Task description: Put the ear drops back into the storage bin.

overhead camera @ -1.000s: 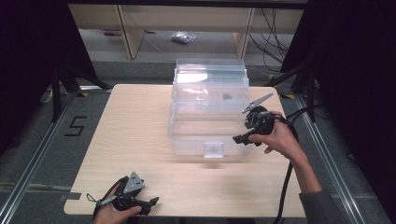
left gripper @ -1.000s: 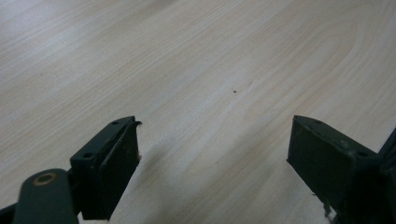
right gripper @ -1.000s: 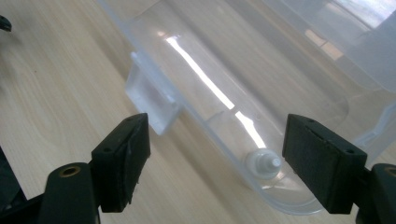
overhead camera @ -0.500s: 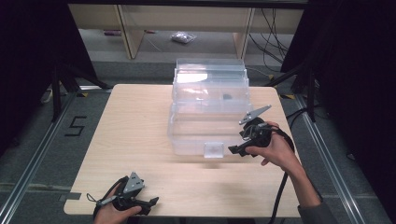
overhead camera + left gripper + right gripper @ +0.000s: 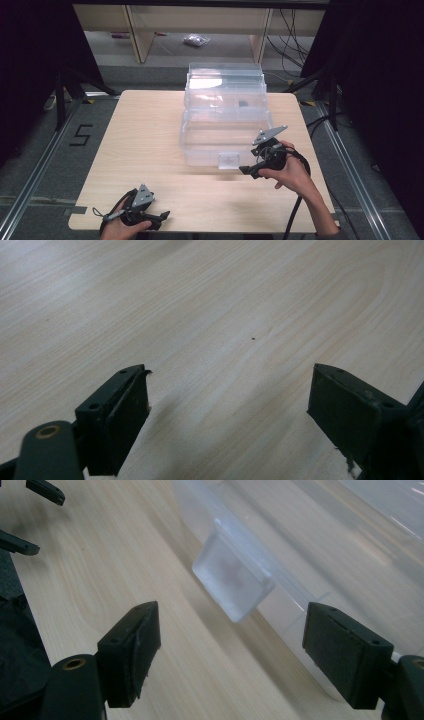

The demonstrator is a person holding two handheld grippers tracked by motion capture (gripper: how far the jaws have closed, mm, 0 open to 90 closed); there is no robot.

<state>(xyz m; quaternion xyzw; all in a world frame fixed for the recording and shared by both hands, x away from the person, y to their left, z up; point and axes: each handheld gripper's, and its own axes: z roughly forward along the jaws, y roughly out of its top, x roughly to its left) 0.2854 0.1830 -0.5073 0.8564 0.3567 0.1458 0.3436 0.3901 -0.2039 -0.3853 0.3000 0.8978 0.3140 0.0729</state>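
At the near front wall of the clear plastic lidded storage box (image 5: 226, 131) mid-table, the right gripper (image 5: 245, 170), jaws wide and empty, should square up on the frosted latch tab (image 5: 233, 578) before closing gently.

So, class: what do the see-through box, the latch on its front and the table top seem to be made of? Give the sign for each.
Box: likely clear glossy plastic; the table shows through its walls, which catch glare.
Latch: seemingly frosted, cloudier plastic; light passes but blurs.
Table: pale wood or wood-look laminate, matt; the grain lines leave that open.
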